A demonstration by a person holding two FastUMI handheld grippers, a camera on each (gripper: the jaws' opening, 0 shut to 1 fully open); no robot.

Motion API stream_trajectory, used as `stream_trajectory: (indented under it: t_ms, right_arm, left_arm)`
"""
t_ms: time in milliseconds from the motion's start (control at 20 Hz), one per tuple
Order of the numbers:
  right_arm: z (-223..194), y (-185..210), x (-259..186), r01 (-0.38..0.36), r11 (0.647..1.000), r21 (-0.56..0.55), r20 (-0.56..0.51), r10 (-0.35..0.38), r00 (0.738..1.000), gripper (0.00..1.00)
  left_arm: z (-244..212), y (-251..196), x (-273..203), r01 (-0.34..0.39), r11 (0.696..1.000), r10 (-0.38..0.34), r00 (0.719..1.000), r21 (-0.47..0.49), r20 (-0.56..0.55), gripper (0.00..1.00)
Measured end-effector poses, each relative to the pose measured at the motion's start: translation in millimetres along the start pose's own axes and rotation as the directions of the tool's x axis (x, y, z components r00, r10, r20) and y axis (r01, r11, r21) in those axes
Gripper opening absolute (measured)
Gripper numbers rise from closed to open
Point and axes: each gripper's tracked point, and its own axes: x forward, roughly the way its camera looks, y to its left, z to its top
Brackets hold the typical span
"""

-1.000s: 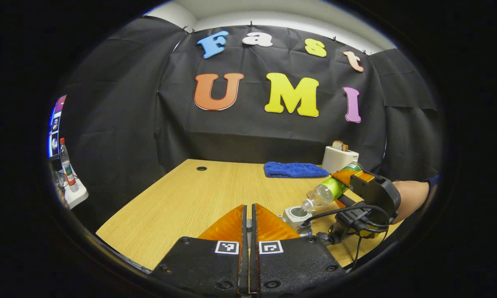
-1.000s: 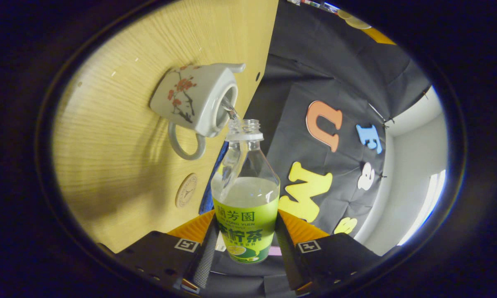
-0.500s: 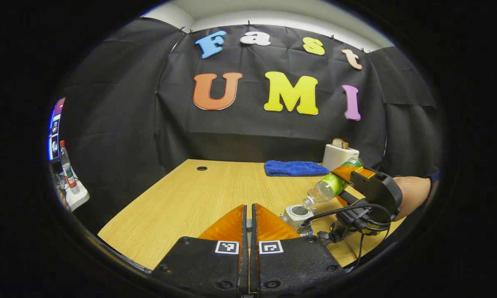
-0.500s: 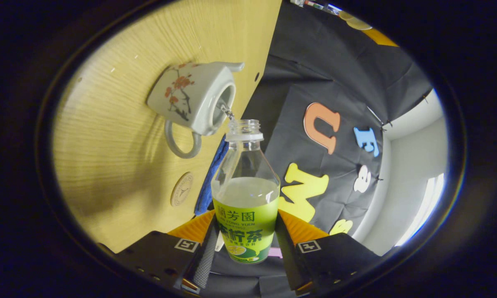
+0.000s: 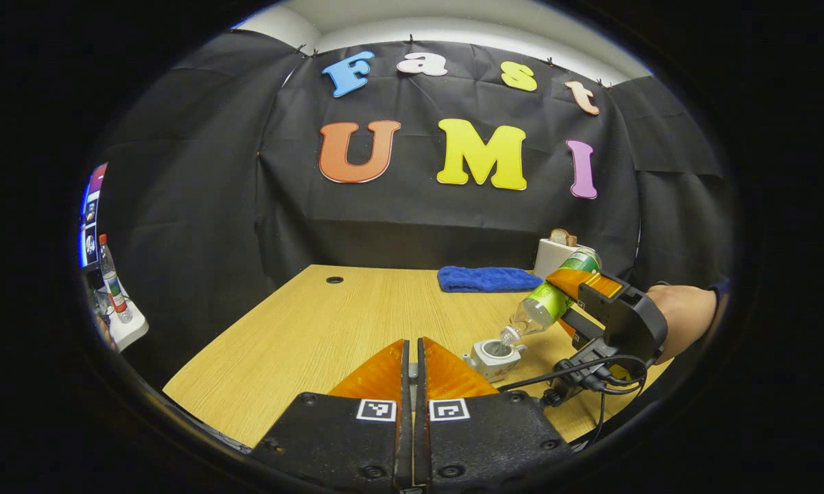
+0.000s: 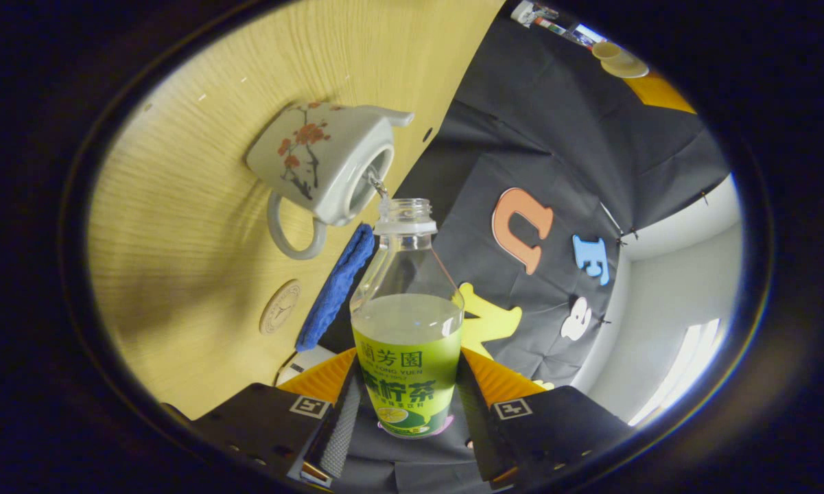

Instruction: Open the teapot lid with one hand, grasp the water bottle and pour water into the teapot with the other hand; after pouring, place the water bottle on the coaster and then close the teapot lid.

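Observation:
The white teapot (image 5: 494,357) with red blossoms (image 6: 309,161) stands lidless on the wooden table (image 5: 315,329). My right gripper (image 6: 406,363) is shut on the green-labelled water bottle (image 6: 405,343), which is tilted with its uncapped mouth just over the teapot's opening; a thin drip hangs there. The left gripper view has the same bottle (image 5: 545,302) slanting down to the pot from the right gripper (image 5: 556,302). My left gripper (image 5: 412,353) is shut, raised at the table's near side, left of the pot; I see no lid between its fingers. A round coaster (image 6: 280,307) lies beyond the pot's handle.
A folded blue cloth (image 5: 487,279) lies at the table's far edge, with a white toaster (image 5: 554,255) to its right. A small hole (image 5: 334,280) marks the far left of the table. Off the table to the left, another bottle (image 5: 112,285) stands on a white shelf.
The stream from the bottle has thinned to a drip, and the water inside has drawn back from the neck. The right gripper has turned slightly. The left gripper has barely moved.

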Motion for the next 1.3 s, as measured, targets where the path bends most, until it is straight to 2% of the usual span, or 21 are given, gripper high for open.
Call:
stream_trajectory:
  t_ms: [200,500,600,650,700,800,850,950,1050,1300]
  right_arm:
    - [-1,-2,1,0.022,1.0,-0.011,0.001,-0.022,1.0,0.72]
    - [-10,12,5,-0.013,0.988,0.152,-0.019,0.016,1.0,0.72]
    - [-8,25,5,-0.06,0.963,0.264,-0.002,0.062,0.998,0.71]
    - [-6,32,6,-0.089,0.941,0.327,0.013,0.089,0.996,0.73]
    - [-4,37,5,-0.112,0.915,0.388,0.031,0.108,0.994,0.71]
    - [0,43,4,-0.154,0.848,0.507,0.064,0.141,0.988,0.73]
    - [1,45,3,-0.177,0.801,0.572,0.082,0.159,0.984,0.71]
    - [3,50,4,-0.226,0.667,0.71,0.123,0.199,0.972,0.73]
    - [1,46,9,-0.245,0.526,0.815,0.156,0.208,0.966,0.71]
    - [-30,32,31,-0.184,0.261,0.948,0.142,0.169,0.975,0.71]
  left_arm:
    - [-2,1,1,-0.003,1.0,0.003,1.0,0.003,-0.004,0.04]
    - [1,-1,-3,0.007,1.0,-0.007,1.0,0.004,0.01,0.03]
    - [2,-3,-1,0.009,1.0,-0.009,1.0,0.005,0.011,0.04]
    - [2,-3,0,0.007,1.0,-0.007,1.0,0.008,0.011,0.04]
    - [2,-3,1,0.004,1.0,-0.004,1.0,0.009,0.012,0.04]
    - [2,-3,0,0.008,1.0,-0.008,1.0,0.001,0.011,0.03]
    - [4,-6,-1,0.015,1.0,-0.015,1.0,-0.005,0.017,0.04]
    - [10,-9,-3,0.025,1.0,-0.025,0.999,-0.014,0.032,0.04]
    - [13,-11,-5,0.038,0.999,-0.037,0.998,-0.034,0.041,0.04]
    - [12,-8,-2,0.022,0.999,-0.02,0.999,-0.044,0.042,0.04]
